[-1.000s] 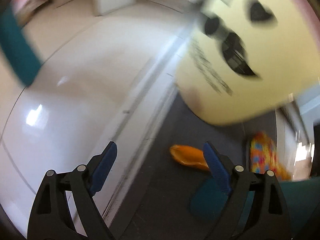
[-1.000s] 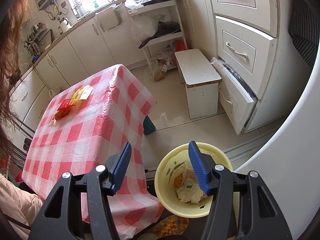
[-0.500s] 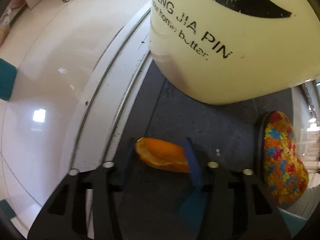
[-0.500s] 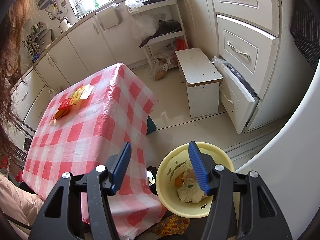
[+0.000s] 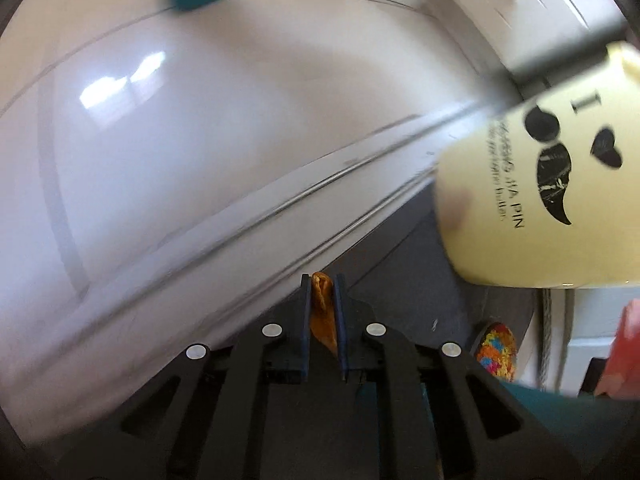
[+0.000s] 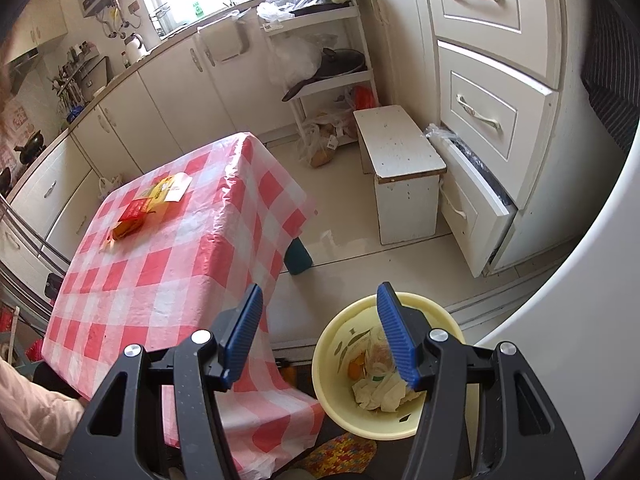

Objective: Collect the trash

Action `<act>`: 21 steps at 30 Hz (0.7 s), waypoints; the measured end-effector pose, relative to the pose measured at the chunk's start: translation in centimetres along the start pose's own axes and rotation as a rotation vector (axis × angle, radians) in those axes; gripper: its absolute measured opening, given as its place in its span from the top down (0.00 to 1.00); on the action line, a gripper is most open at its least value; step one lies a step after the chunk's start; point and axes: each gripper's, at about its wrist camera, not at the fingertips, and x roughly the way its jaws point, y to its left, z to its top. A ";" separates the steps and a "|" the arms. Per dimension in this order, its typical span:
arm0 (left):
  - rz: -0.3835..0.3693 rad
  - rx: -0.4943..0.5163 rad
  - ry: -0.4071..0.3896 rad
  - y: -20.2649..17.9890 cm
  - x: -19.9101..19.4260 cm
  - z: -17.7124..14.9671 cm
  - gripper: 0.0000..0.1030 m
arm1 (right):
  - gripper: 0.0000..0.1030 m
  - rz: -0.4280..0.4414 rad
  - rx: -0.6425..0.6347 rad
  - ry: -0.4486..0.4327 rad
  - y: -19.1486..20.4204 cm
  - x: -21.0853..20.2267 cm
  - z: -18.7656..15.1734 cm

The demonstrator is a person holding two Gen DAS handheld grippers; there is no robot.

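Orange peel scrap (image 5: 323, 312) sits clenched between the left gripper (image 5: 322, 320) jaws, probably firmly; carry it level over the pale yellow plastic bin (image 6: 340, 328) below the released right gripper (image 6: 320, 340).

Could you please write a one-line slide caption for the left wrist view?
Left gripper shut on an orange peel, lifted beside the pale yellow trash bin.
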 end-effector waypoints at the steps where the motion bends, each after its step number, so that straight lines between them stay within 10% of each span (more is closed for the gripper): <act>1: -0.008 -0.057 -0.001 1.1 -0.8 -1.3 0.91 | 0.44 -0.004 -0.007 -0.004 0.2 0.0 0.0; 10: -0.053 -0.348 0.129 8.1 -6.7 -13.7 0.91 | 0.44 -0.013 -0.032 -0.038 1.7 -0.7 0.1; 21: 0.010 0.193 0.483 -4.4 -9.5 -23.9 0.92 | 0.44 -0.053 -0.162 -0.031 4.6 -0.2 -1.3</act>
